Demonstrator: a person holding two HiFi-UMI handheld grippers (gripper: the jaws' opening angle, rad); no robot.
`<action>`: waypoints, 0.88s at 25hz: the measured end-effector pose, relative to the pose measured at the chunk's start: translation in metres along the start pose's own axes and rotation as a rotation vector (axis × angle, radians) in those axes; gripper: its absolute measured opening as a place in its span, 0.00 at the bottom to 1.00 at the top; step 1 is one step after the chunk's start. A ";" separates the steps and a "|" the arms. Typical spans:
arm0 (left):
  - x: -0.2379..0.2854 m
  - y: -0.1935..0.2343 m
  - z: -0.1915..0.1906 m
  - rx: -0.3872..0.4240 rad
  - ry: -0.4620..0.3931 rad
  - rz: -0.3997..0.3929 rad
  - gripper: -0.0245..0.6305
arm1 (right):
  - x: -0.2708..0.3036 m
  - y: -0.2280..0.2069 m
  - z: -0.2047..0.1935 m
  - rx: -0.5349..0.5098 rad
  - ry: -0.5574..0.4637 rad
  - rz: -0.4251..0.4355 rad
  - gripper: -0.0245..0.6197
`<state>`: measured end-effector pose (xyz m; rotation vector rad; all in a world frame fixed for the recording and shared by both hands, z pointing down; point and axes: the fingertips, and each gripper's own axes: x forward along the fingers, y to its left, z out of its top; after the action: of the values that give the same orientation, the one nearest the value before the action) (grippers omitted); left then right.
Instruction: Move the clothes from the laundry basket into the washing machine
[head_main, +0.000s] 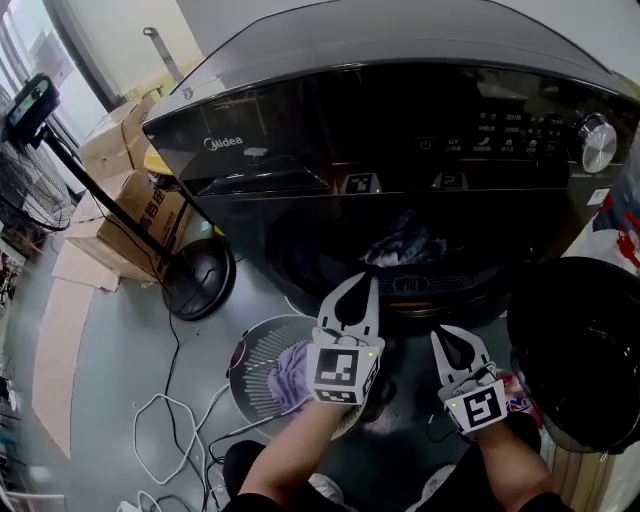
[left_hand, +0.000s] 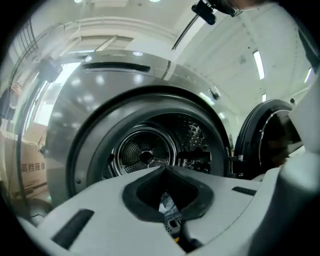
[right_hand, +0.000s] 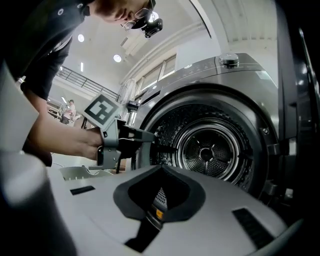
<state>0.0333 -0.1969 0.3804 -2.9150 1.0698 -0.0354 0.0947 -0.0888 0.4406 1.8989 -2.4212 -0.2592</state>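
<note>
Clothes (head_main: 405, 245) seemingly in washer (head_main: 300, 130), left gripper (head_main: 371, 280) shut

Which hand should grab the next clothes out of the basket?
Left. The left gripper is closest to the laundry basket with its purple cloth; the right gripper sits on the far side, by the washer door. Both are shut, so it must open first.

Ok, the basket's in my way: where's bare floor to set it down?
Bare floor lies left, between the stand base and the flat cardboard. Crowded: cables nearer you, the basket before the washing machine, its open door at right.
</note>
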 end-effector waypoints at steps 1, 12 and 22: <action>-0.011 0.003 -0.001 0.007 0.008 -0.001 0.05 | 0.004 0.004 0.001 0.013 -0.004 0.007 0.05; -0.136 0.097 -0.168 0.028 0.428 0.102 0.05 | 0.044 0.072 0.009 0.051 -0.016 0.141 0.05; -0.160 0.097 -0.308 0.096 0.821 -0.121 0.24 | 0.062 0.110 -0.003 0.019 -0.016 0.248 0.05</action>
<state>-0.1622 -0.1756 0.6826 -2.8859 0.8805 -1.3291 -0.0257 -0.1240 0.4581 1.5848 -2.6440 -0.2389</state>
